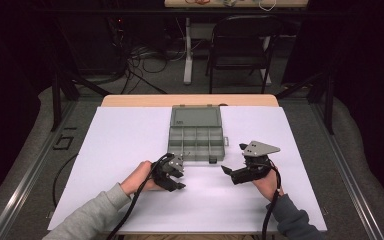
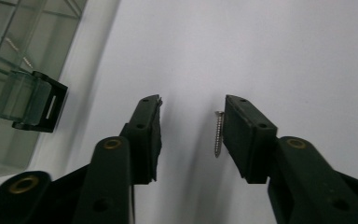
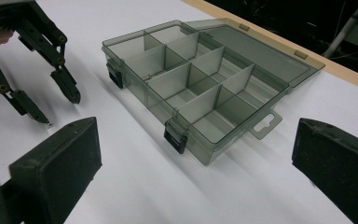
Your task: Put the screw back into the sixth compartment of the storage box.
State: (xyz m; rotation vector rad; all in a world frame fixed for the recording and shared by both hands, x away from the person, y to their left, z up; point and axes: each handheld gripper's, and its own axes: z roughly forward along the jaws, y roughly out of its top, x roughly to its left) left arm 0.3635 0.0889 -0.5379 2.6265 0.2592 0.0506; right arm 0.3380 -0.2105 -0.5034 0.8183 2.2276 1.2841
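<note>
One screw [image 2: 219, 133] lies on the white bench [image 1: 125, 150], near the front of the open box [image 1: 196, 135]. In the left gripper view it sits between the jaws of the left tongs [image 2: 192, 121], close against the inner face of the jaw on the right of that view and roughly parallel to it; whether it touches the pad cannot be told. The left tongs [image 1: 177, 172] are open, jaws well apart, nothing gripped. The right tongs [image 3: 191, 154] are also open and empty, held above the bench [image 3: 135, 186] and pointed toward the box [image 3: 200, 93].

The box is a smoky clear plastic case with its lid folded back flat. Dividers split it into compartments. Two black latches [image 3: 175, 138] stand on its near wall. A few small fasteners appear to lie in the compartments on the left tongs' side.

Handling judgement: the screw is light, rigid and small. Its threaded shank gives the pads some bite, but the smooth bench lets it roll or skid when nudged. Take hold across the shank near mid-length, with jaws square to the axis. Close slowly so that the screw does not pivot out. A grip near the head or tip is likely to tilt it.
</note>
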